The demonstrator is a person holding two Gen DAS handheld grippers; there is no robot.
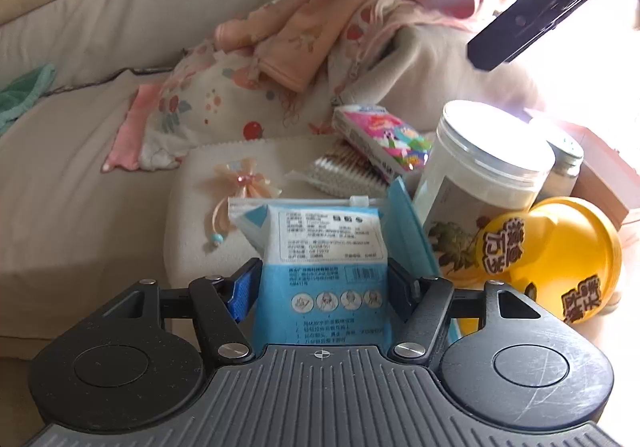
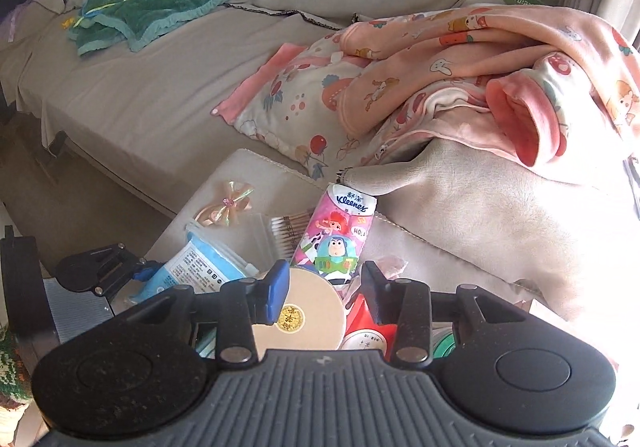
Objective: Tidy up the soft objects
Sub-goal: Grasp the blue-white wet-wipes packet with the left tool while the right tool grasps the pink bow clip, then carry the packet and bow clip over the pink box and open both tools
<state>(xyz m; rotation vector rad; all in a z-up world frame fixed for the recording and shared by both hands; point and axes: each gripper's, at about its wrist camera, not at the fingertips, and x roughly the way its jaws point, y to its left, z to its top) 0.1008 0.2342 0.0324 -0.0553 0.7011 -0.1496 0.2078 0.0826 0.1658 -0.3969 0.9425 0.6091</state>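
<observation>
My left gripper [image 1: 322, 289] is shut on a blue and white pack of cotton pads [image 1: 320, 247], held upright over a beige cushion [image 1: 192, 231]. The pack also shows in the right wrist view [image 2: 196, 267], with the left gripper [image 2: 132, 271] beside it. My right gripper [image 2: 326, 289] is open and empty above a round beige lid [image 2: 308, 315] and the Kleenex tissue pack [image 2: 340, 231]. The tissue pack shows in the left wrist view [image 1: 380, 139]. A pink cartoon blanket [image 2: 480, 59] and a floral pillow [image 2: 292, 103] lie on the sofa.
A clear jar with a white lid [image 1: 480, 175], a yellow round container [image 1: 560, 259], a bag of cotton swabs [image 1: 344, 171] and a ribbon bow [image 1: 240, 179] crowd the cushion. A green towel [image 2: 152, 15] lies far left on the sofa [image 2: 140, 95].
</observation>
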